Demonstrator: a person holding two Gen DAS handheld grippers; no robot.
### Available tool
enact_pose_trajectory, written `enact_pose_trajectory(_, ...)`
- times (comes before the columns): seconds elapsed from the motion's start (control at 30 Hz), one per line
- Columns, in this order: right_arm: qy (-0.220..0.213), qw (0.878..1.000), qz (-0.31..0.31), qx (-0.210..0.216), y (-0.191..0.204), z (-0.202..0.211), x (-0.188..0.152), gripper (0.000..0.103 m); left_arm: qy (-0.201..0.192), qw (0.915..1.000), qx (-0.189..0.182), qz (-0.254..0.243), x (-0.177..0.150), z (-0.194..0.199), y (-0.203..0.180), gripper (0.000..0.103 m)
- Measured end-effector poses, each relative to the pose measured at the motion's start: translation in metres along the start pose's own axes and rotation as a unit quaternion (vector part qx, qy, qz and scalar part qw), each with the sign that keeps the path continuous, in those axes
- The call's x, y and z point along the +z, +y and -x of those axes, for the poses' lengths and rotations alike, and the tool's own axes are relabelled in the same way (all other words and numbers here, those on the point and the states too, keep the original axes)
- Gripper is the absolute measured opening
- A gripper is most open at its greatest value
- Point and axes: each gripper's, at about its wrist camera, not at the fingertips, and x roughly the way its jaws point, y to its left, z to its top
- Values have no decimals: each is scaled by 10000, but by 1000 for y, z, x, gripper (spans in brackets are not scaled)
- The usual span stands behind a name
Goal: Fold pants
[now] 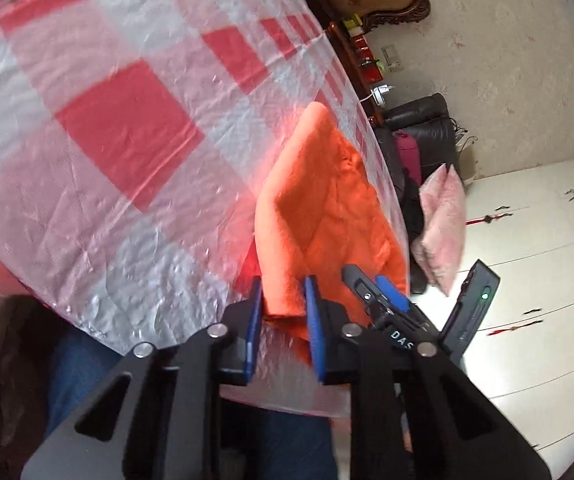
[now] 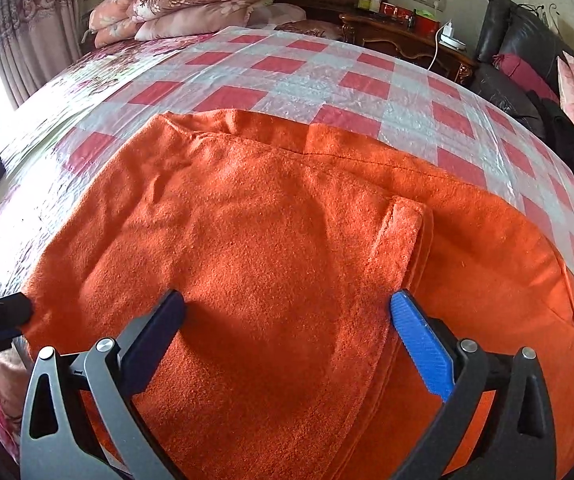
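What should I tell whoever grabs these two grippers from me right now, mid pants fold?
Left gripper: shut on a bunched corner of the orange pants, at their near left edge.
Right gripper: open, fingers spread above the fabric, holding nothing.
Pants: spread on the red-and-white checked plastic sheet over the bed, with a layer already lying doubled on top.
Done: apparently one fold, judging by that layer.
Left: probably grasp the opposite edge with the right gripper, carry both over for the next fold, then smooth.
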Motion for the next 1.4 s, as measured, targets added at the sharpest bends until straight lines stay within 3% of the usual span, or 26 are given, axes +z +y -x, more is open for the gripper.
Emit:
enact_pose_trajectory(0.13, -26, 10000, 19, 25, 0, 0, 0, 99, -322, 9979, 337, -457, -2, 5, -25, 14)
enact_pose_trajectory(0.23, -43, 10000, 28, 40, -1, 0, -1, 99, -443, 9963, 281, -677, -4, 7, -37, 14)
enact_pose_trajectory(0.3, -52, 10000, 39, 50, -1, 1, -2, 99, -500, 9948, 364, -807, -5, 5, -41, 19)
enact_pose_trajectory(0.33, -57, 10000, 43, 56, -1, 1, -2, 99, -469, 9951, 357, -790, -5, 3, -41, 26)
enact_pose_trajectory(0.47, -71, 9999, 52, 66, -1, 1, -2, 99, -298, 9976, 405, -478, -8, -3, -27, 32)
enact_pose_trajectory(0.53, -70, 9999, 57, 78, -1, 1, -3, 99, -320, 9975, 491, -385, -9, 0, -22, 43)
enact_pose_trajectory(0.73, 110, 9998, 50, 141, -3, 1, 0, 99, -553, 9947, 798, -327, -5, 10, -18, 46)
enact_pose_trajectory(0.8, 217, 9994, -39, 253, -6, 3, 3, 99, -449, 9963, 668, -298, 0, 2, -18, 43)
enact_pose_trajectory(0.87, 304, 9965, -360, 687, -15, 8, 10, 99, -345, 9920, 1050, -616, 4, -10, -29, 18)
enact_pose_trajectory(0.93, 259, 9916, -670, 1078, -22, 20, 22, 98, -450, 9849, 1287, -1063, 3, -12, -45, 11)
enact_pose_trajectory(0.97, 234, 9894, -769, 1206, -24, 25, 28, 98, -557, 9766, 1507, -1431, -1, -13, -58, 11)
enact_pose_trajectory(1.0, 235, 9866, -860, 1363, -25, 30, 34, 98, -672, 9620, 1824, -1916, -6, -14, -72, 11)
enact_pose_trajectory(1.07, 385, 9799, -988, 1689, -23, 34, 50, 98, -905, 9165, 2499, -2989, -25, -21, -102, 10)
enact_pose_trajectory(1.17, 649, 9719, -861, 2090, -7, 35, 73, 98, -1148, 8461, 3126, -4162, -56, -34, -130, 10)
enact_pose_trajectory(1.23, 919, 9650, -703, 2355, 7, 30, 89, 98, -1219, 8086, 3348, -4682, -74, -44, -140, 10)
enact_pose_trajectory(1.3, 1101, 9600, -534, 2520, 18, 25, 103, 97, -1272, 7799, 3499, -5032, -88, -52, -146, 10)
enact_pose_trajectory(1.4, 1328, 9608, -274, 2416, 32, 17, 115, 96, -1357, 7397, 3661, -5481, -106, -62, -153, 10)
